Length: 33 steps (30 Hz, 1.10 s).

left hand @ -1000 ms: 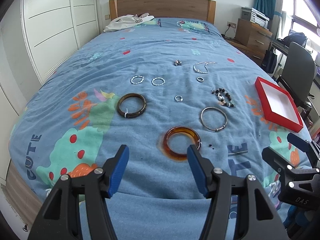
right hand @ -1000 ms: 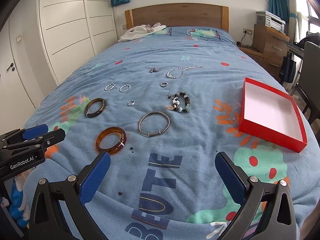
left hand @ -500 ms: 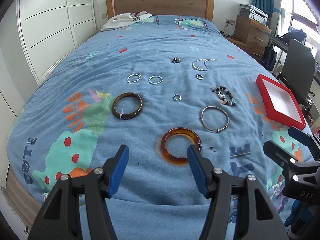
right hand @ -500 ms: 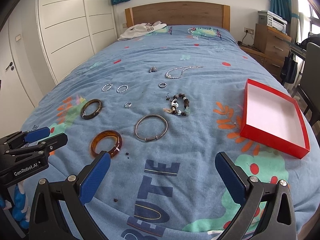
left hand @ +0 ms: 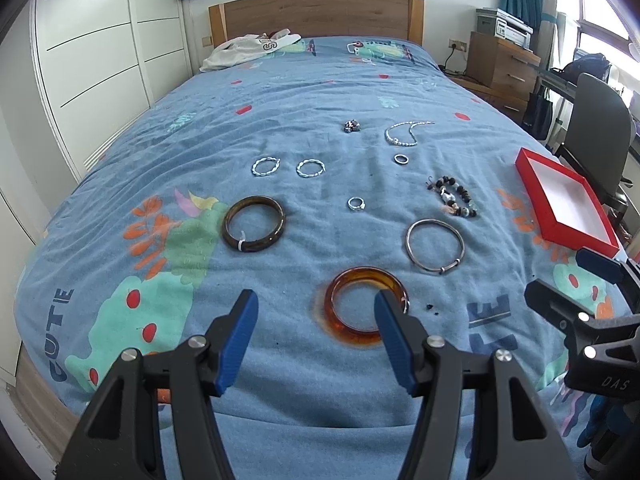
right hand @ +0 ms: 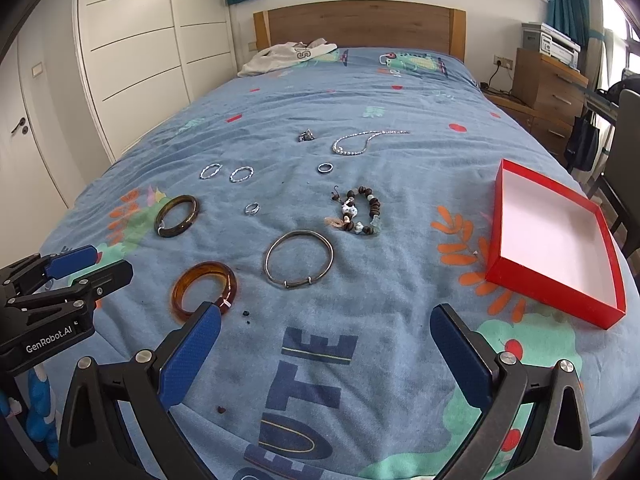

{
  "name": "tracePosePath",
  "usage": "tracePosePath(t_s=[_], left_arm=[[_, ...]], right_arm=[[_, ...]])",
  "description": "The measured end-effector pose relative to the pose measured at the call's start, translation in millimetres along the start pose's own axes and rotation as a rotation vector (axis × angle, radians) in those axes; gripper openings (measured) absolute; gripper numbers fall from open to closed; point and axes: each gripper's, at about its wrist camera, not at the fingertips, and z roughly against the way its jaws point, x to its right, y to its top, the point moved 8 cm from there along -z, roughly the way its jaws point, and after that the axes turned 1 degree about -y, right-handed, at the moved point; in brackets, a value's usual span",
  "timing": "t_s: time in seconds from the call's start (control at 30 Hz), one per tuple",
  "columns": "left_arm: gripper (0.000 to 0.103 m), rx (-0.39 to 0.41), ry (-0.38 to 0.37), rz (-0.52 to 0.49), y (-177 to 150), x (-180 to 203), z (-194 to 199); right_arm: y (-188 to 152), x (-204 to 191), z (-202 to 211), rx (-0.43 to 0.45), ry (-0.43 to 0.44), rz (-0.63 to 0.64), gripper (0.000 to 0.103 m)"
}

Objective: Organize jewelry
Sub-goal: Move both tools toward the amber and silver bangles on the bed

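Note:
Jewelry lies spread on a blue bedspread. An amber bangle (left hand: 366,306) (right hand: 204,289) is nearest, just ahead of my open left gripper (left hand: 316,320). Beyond lie a silver bangle (left hand: 435,245) (right hand: 299,254), a dark brown bangle (left hand: 254,229) (right hand: 177,216), a beaded bracelet (left hand: 454,202) (right hand: 360,210), small rings (left hand: 356,203) and a chain necklace (right hand: 362,142). A red empty box (right hand: 556,240) (left hand: 564,204) sits at the right. My right gripper (right hand: 326,344) is open and empty over the bed's near end.
A white garment (right hand: 288,56) lies by the wooden headboard. White wardrobes (right hand: 132,52) stand left of the bed. A wooden drawer unit (right hand: 548,96) and a dark chair (left hand: 600,120) stand to the right. Two twisted silver hoops (left hand: 288,167) lie mid-bed.
Both grippers have moved slightly forward and lower over the bed. The jewelry has not moved. Both jaws stay open.

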Motion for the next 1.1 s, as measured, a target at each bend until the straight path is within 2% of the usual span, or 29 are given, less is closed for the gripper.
tracePosePath(t_s=[0.4, 1.1], left_arm=[[0.059, -0.057, -0.031, 0.013, -3.5, 0.6, -20.6], [0.059, -0.167, -0.036, 0.056, -17.4, -8.3, -52.8]], right_arm=[[0.2, -1.2, -15.7, -0.015, 0.021, 0.007, 0.102], [-5.2, -6.4, -37.2, -0.063, 0.054, 0.01, 0.102]])
